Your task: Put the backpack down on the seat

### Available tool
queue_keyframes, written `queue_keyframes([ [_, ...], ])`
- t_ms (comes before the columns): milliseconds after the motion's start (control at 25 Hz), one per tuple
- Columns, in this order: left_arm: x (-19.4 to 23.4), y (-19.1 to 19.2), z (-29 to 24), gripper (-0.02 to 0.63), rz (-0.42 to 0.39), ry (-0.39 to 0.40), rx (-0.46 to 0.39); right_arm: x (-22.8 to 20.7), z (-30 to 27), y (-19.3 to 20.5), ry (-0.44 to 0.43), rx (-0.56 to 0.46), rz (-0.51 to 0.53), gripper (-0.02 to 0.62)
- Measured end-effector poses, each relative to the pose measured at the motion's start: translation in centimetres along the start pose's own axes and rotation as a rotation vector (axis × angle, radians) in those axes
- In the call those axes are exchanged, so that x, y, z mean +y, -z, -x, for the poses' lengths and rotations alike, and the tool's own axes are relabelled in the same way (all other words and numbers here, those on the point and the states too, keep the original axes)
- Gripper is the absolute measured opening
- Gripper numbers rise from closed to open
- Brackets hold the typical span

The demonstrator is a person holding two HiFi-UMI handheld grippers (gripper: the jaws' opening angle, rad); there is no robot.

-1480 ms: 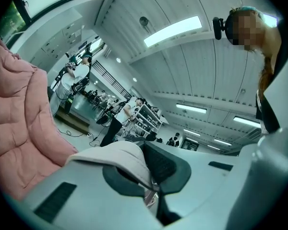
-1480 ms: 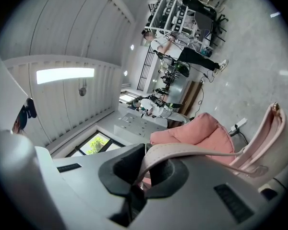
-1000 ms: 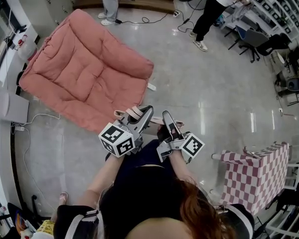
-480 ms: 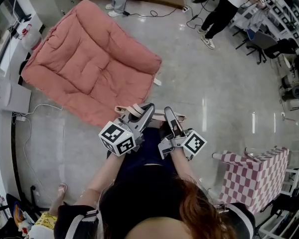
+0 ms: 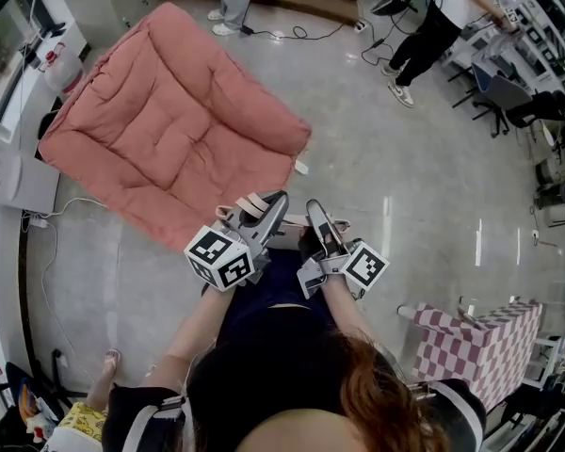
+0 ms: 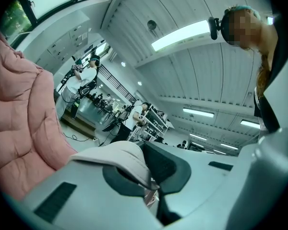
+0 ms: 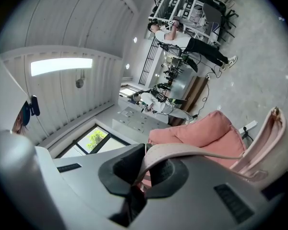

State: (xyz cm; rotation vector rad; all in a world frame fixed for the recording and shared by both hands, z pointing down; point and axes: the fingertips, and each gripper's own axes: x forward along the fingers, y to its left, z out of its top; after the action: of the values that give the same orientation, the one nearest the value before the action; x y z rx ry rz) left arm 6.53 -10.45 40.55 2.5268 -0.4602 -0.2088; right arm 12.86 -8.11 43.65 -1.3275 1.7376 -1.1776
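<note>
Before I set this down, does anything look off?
Nothing stands out. The left gripper and right gripper are each shut on a pale backpack strap, and the pink seat sits on the floor ahead.

1. Backpack (image 7: pixel 272 135): it's up off the floor (image 5: pixel 405 186), carried at the centre of the head view by its pale pink straps (image 5: pixel 252 211), with a pale pink panel showing at right in the right gripper view.
2. Seat (image 5: pixel 169 130): a pink quilted cushion, lying diagonally at upper left, its lower edge near the straps.
</note>
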Motion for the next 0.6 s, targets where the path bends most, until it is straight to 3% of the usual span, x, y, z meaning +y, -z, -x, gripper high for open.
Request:
queue_keyframes([
  [600, 8.0, -5.0, -4.7, 0.018, 0.013, -0.128, -0.084, -1.2, -10.4, -3.8, -0.019, 0.156, -0.014, 0.035],
])
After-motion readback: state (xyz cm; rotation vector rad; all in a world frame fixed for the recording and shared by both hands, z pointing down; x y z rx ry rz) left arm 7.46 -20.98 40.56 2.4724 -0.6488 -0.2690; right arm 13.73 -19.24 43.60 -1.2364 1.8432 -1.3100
